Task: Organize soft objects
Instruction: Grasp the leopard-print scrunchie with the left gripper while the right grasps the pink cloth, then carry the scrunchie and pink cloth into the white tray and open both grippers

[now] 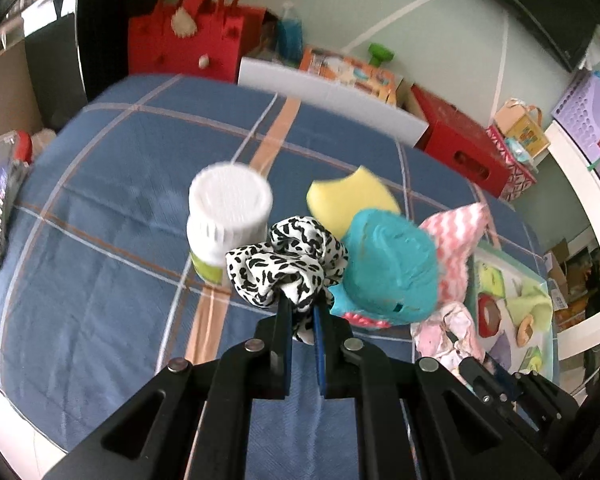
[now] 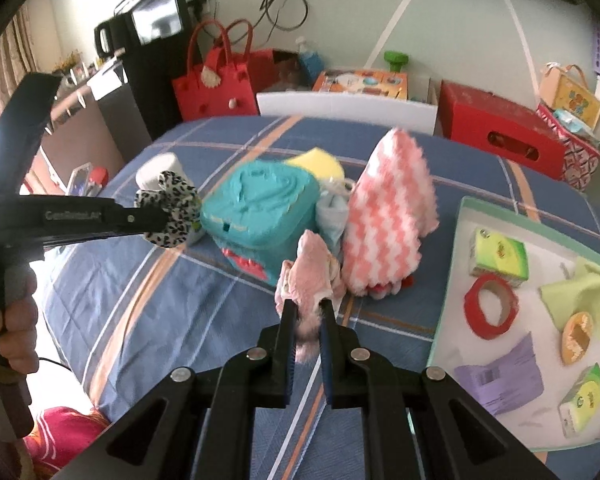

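My left gripper (image 1: 302,306) is shut on a black-and-white spotted scrunchie (image 1: 286,266) and holds it above the blue plaid table (image 1: 112,216); it also shows in the right wrist view (image 2: 170,208). My right gripper (image 2: 308,306) is shut on a pink fluffy cloth (image 2: 310,280), which also shows in the left wrist view (image 1: 448,334). A teal box (image 2: 260,208), a yellow sponge (image 2: 318,164) and a pink-and-white zigzag cloth (image 2: 388,216) sit behind it. A light blue cloth (image 2: 332,216) lies between the box and the zigzag cloth.
A white-capped jar (image 1: 228,216) stands left of the scrunchie. A shallow tray (image 2: 452,280) at the right holds tissue packs, a red tape roll, a green cloth and a purple pouch. Red bag (image 2: 216,80) and red crate (image 2: 500,132) stand behind the table.
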Demonstrator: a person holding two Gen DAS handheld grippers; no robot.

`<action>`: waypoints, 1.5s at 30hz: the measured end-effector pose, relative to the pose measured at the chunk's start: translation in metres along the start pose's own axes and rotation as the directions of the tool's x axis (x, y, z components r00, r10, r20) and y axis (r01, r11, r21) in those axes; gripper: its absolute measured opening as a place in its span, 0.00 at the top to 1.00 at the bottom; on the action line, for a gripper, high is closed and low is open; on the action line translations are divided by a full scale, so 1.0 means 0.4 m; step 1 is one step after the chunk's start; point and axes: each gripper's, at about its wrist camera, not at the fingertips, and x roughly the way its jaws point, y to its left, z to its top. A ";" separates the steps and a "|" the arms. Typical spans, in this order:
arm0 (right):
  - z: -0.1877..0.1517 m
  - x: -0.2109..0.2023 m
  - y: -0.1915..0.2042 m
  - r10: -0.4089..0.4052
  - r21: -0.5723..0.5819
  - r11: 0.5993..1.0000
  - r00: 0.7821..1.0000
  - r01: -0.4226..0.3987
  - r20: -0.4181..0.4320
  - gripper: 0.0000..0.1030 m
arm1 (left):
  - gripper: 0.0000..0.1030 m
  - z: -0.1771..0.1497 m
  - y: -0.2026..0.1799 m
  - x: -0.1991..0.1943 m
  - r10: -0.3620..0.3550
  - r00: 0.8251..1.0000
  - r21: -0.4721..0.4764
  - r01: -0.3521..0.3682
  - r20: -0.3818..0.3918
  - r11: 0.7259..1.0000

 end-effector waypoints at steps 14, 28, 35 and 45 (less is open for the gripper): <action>0.027 -0.122 -0.048 -0.043 0.088 0.996 0.978 0.026 0.204 0.89 | 0.91 0.019 -0.055 -0.088 -0.017 0.994 0.064 0.010 0.104 0.998; 0.016 -0.171 -0.200 -0.291 0.245 0.940 0.933 0.238 0.210 0.89 | 0.91 0.015 -0.202 -0.093 -0.091 0.991 0.197 0.071 0.095 0.978; -0.008 -0.223 -0.333 -0.427 0.382 0.862 0.883 0.332 0.196 0.89 | 0.91 0.007 -0.357 -0.076 -0.159 0.986 0.333 0.132 0.054 0.934; -0.073 -0.293 -0.513 -0.547 0.557 0.728 0.828 0.399 0.123 0.89 | 0.91 -0.005 -0.524 -0.016 -0.183 0.983 0.464 0.174 -0.027 0.868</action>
